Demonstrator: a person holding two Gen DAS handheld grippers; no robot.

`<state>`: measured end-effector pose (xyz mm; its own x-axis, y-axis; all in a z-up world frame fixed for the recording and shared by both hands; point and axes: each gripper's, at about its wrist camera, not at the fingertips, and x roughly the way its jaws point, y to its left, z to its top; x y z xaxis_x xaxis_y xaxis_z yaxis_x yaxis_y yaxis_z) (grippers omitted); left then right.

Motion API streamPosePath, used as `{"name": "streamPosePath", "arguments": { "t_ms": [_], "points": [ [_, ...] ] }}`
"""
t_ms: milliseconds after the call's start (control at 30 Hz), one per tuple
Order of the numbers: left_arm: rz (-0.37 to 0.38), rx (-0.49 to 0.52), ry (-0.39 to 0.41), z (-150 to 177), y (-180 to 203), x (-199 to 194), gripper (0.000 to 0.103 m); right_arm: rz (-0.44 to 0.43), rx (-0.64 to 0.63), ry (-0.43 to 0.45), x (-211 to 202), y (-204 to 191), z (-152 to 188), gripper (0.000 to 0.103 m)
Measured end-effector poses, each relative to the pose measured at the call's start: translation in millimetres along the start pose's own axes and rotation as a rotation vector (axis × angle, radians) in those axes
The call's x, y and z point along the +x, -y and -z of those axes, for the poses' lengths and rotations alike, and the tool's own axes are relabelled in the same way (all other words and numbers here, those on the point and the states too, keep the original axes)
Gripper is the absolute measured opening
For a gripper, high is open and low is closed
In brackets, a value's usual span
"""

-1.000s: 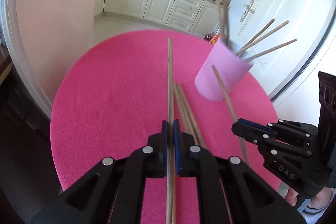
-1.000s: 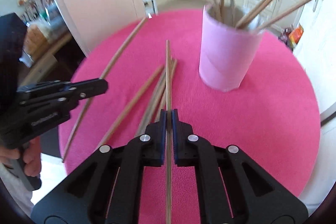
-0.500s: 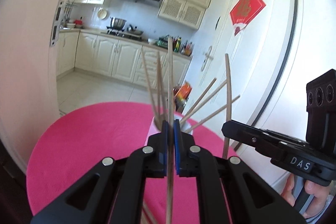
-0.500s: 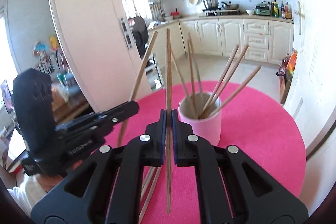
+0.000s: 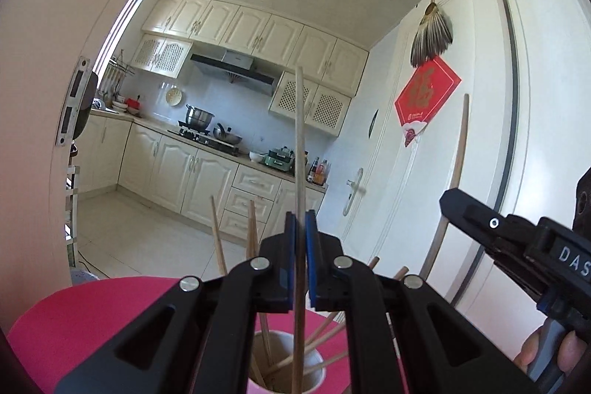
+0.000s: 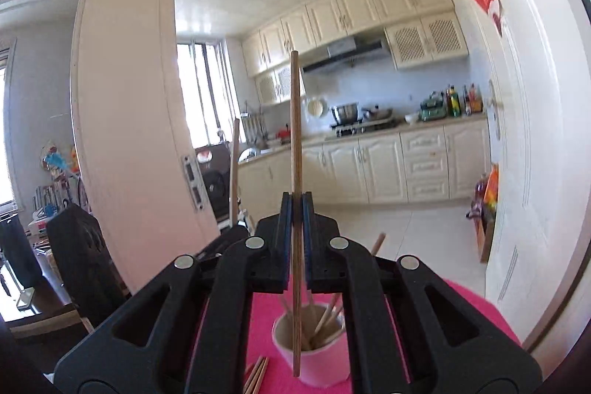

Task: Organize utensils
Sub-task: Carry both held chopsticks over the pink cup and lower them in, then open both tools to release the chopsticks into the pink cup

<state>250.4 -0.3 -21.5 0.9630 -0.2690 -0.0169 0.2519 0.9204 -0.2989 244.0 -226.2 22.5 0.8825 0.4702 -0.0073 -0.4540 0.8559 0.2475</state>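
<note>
Background: cream kitchen cabinets [image 5: 207, 180] lined the far wall, a steel pot [image 5: 199, 116] on the stove under a range hood [image 5: 232, 67]. Red paper decoration [image 5: 426, 100] and feather fan [image 5: 432, 37] hung on white door.

"DAS" in white on the right hand-held gripper [image 5: 447, 205], Chinese character on red door sign [image 5: 427, 101]

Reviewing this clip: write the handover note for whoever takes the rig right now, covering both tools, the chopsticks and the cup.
Left tool: shut on a chopstick, held upright above the pink cup.
Right tool: shut on another chopstick, upright, its lower end in front of the cup.
Done: several chopsticks already stand in the cup.
Left: drop both held chopsticks into the cup, then collect the loose chopsticks lying on the pink table beside it.
</note>
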Motion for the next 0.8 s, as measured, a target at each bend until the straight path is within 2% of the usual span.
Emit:
{"name": "streamPosePath", "arguments": {
  "t_ms": [167,333,467,700,733,800],
  "points": [
    [-0.018,0.014,0.024,8,1,21,0.006,0.013,-0.014,0.024,12,8,5,0.006],
    [-0.043,0.042,0.033,18,0,34,0.006,0.016,-0.019,0.007,23,12,12,0.006],
    [-0.058,0.047,0.016,25,-4,40,0.006,0.011,-0.018,-0.01,26,13,17,0.006],
    [-0.044,0.032,-0.082,31,-8,43,0.007,0.016,-0.013,-0.034,28,12,24,0.006],
    [-0.043,0.03,-0.092,30,-8,41,0.008,0.017,-0.012,-0.035,28,12,24,0.006],
    [-0.043,0.023,-0.107,28,-10,39,0.024,0.018,-0.009,-0.04,26,11,26,0.006]
  ]
}}
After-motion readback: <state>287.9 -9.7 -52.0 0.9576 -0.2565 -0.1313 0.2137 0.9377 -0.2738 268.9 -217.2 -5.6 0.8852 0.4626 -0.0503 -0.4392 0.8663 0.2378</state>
